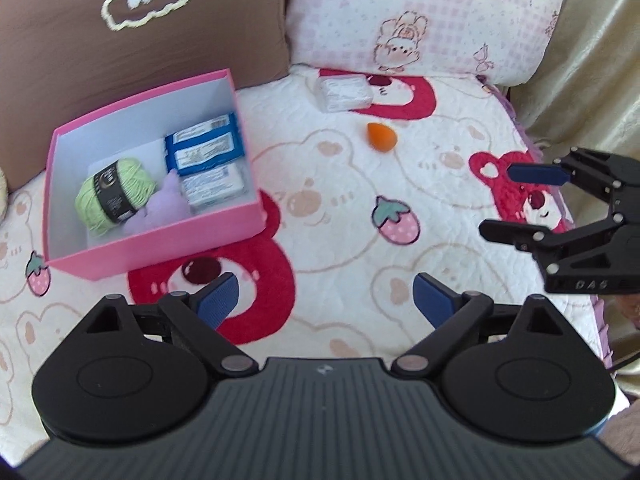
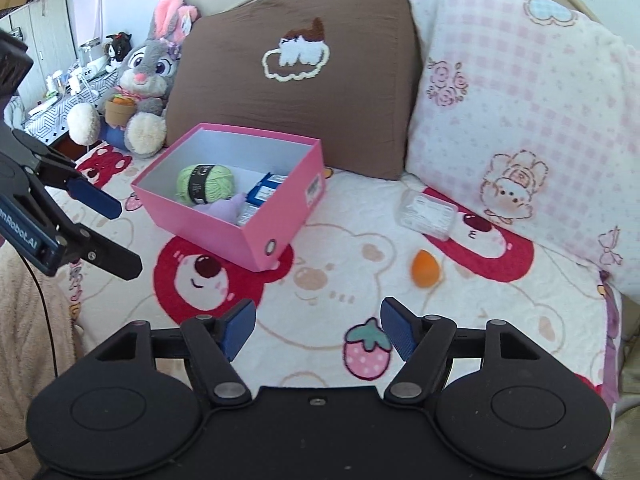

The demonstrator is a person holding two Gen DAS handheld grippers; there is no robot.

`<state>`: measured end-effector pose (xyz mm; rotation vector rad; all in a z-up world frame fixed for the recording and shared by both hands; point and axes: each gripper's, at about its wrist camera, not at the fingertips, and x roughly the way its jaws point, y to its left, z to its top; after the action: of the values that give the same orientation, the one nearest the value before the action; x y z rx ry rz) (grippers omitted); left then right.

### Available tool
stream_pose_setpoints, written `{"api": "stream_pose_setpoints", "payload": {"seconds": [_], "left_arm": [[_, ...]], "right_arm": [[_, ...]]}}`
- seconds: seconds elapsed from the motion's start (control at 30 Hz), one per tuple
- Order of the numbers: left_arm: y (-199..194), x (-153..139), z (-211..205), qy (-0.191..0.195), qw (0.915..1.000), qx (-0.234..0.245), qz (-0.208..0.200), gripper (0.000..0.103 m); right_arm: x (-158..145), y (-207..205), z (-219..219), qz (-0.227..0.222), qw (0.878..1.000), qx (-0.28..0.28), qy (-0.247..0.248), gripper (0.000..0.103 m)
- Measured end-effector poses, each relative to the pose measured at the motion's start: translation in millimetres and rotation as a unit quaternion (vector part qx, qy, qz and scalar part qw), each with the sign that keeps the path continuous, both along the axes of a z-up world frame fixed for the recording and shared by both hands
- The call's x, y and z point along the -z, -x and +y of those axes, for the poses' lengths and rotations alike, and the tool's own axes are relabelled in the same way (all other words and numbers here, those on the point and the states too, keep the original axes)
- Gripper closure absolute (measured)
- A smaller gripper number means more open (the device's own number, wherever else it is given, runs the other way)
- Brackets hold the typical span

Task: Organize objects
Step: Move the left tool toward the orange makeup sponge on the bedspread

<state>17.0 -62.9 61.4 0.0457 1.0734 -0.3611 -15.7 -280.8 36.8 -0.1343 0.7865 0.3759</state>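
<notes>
Yarn [image 1: 114,192], a purple toy [image 1: 162,210] and packets [image 1: 206,158] were already stowed in the pink box [image 1: 160,242]. An orange sponge [image 1: 380,138] and clear pack [image 1: 345,94] remained on the bed [image 1: 340,208]. Both the left tool [image 1: 325,300] and right tool [image 2: 318,330] were held open, empty.

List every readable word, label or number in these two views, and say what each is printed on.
"DAS": on the right gripper, seen from the left wrist.
"nRobot.AI", cut off at the frame edge: on the left gripper, seen from the right wrist.
Too small or blurred to read: yarn band, blue packs, clear pack, sticker on the pink box.
Nothing else carries text.
</notes>
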Motion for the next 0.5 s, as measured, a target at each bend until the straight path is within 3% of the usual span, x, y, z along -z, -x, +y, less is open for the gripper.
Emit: {"api": "stream_pose_setpoints", "payload": {"seconds": [0.23,0.4,0.5], "left_arm": [[-23.3,5.3,-28.9,0.005,0.9998,-0.007,-0.018,0.001],[-38.9,15.8,-42.4,0.016,0.9991,-0.006,-0.038,0.001],[-46.7,22.4,-47.7,0.022,0.9985,-0.006,-0.049,0.001]], "right_arm": [[6.4,-6.2,-19.9,-0.03,0.999,0.018,0.003,0.02],[12.8,-12.2,-23.7,-0.084,0.995,0.04,0.043,0.018],[18.3,-22.5,-27.2,-0.093,0.993,0.047,0.052,0.018]]}}
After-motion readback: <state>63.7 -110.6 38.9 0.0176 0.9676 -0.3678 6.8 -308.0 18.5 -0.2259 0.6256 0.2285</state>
